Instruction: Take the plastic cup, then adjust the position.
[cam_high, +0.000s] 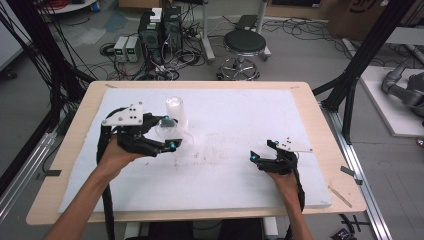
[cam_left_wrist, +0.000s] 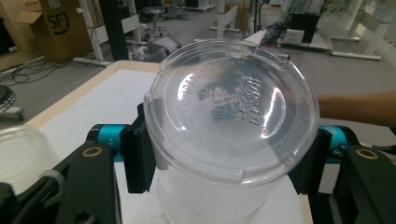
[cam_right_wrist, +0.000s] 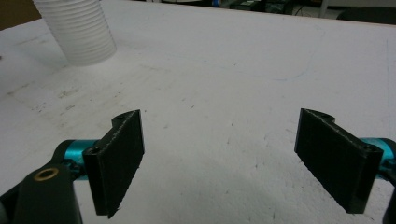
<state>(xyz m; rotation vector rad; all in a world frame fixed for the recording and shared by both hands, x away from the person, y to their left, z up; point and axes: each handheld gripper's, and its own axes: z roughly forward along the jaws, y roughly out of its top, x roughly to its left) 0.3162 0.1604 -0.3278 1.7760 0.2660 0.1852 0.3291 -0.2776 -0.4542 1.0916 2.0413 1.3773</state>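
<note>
The left gripper (cam_left_wrist: 224, 161) clamps a clear round plastic lid (cam_left_wrist: 231, 109) atop the clear plastic cup (cam_left_wrist: 219, 200); pressing it shut looks unfinished. The right gripper (cam_right_wrist: 219, 161) rests wide, empty.

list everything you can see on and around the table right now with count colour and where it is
clear lidded cup: 1, transparent, between the left gripper's jaws, left part of the table
ribbed cup stack: 1, translucent white, upside down on the mat just beyond the held cup
mat: 1, white with faint scuffs, covering most of the table top
table: 1, light wood, centre
stool: 1, black round seat, on the floor beyond the table
computer boxes: a cluster, dark and grey, on the floor at the far left amid cables
cardboard box: 1, brown, on the floor
left gripper: 1, black with teal, pads against the clear lidded cup
right gripper: 1, black with teal, jaws apart over bare mat
</note>
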